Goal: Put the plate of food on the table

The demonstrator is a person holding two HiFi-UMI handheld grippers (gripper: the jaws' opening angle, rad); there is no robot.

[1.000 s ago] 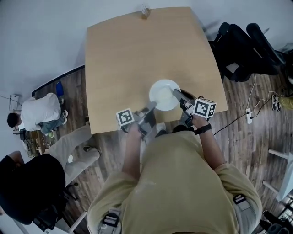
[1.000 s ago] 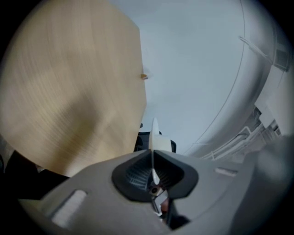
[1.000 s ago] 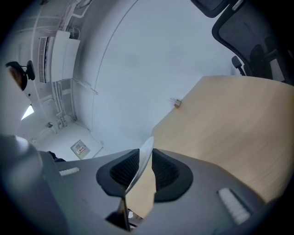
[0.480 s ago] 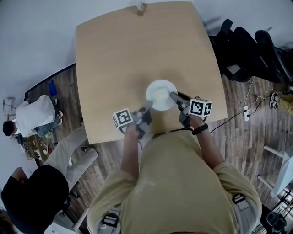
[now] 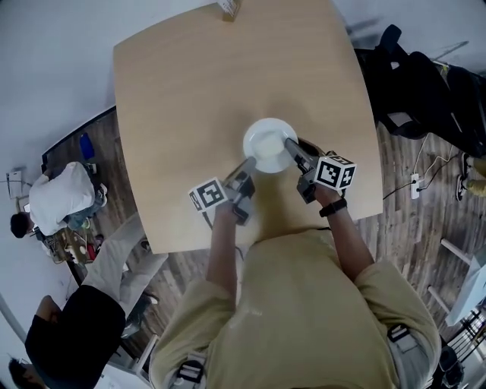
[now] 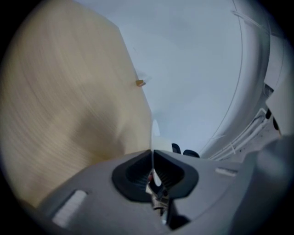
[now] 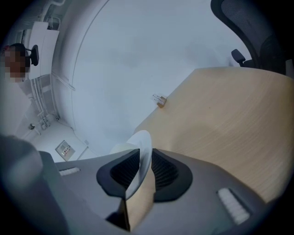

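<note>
Head view: one white plate (image 5: 267,143) lies over the near half of the bench (image 5: 197,83), held at opposite rims by the left gripper (image 5: 249,164) and the right gripper (image 5: 291,147). Whether it touches the wood or carries food cannot be made out, and one small object (image 5: 228,7) at the far edge is cut off. Left gripper view: the jaws are pinched almost together on the rim, seen only as a thin edge-on line beside a blurred bench. Right gripper view: the jaws clamp the thicker, tilted rim, which hides the plate's contents.
</note>
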